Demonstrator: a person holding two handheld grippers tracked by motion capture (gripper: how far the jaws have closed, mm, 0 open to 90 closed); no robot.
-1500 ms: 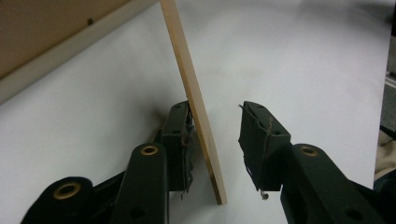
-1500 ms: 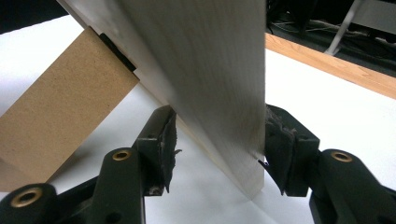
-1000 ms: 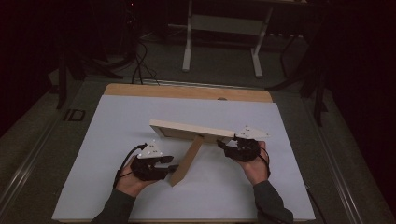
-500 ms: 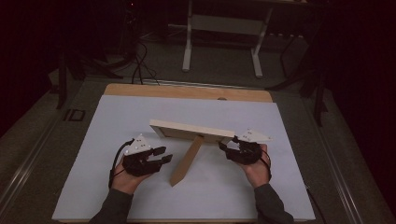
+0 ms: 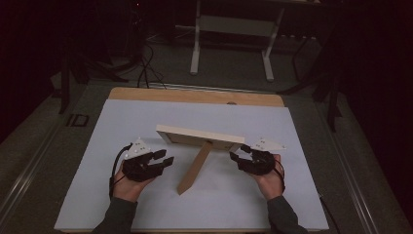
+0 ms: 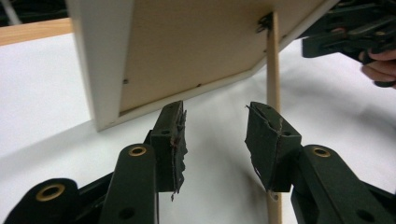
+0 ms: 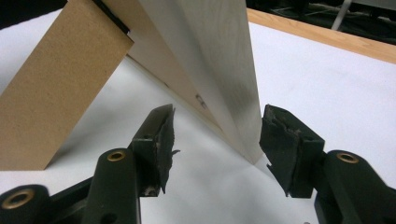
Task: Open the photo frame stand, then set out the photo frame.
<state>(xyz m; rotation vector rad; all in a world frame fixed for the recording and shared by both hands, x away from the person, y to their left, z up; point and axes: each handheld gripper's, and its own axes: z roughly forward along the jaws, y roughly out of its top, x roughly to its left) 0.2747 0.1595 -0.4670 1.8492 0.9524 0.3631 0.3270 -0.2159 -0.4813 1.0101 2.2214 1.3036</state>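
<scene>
So the picture frame (image 5: 199,136) stands mid-counter on its prop leg (image 5: 195,168), long axis running left-right. Right tongs (image 5: 239,155) gape around its right end, not pinching; left tongs (image 5: 163,158) hang open, short of it.

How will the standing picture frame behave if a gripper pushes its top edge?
The frame looks stiff, being wood with a board back. It probably tips easily, since it leans on one thin prop. On the smooth white table it may also slide.
</scene>
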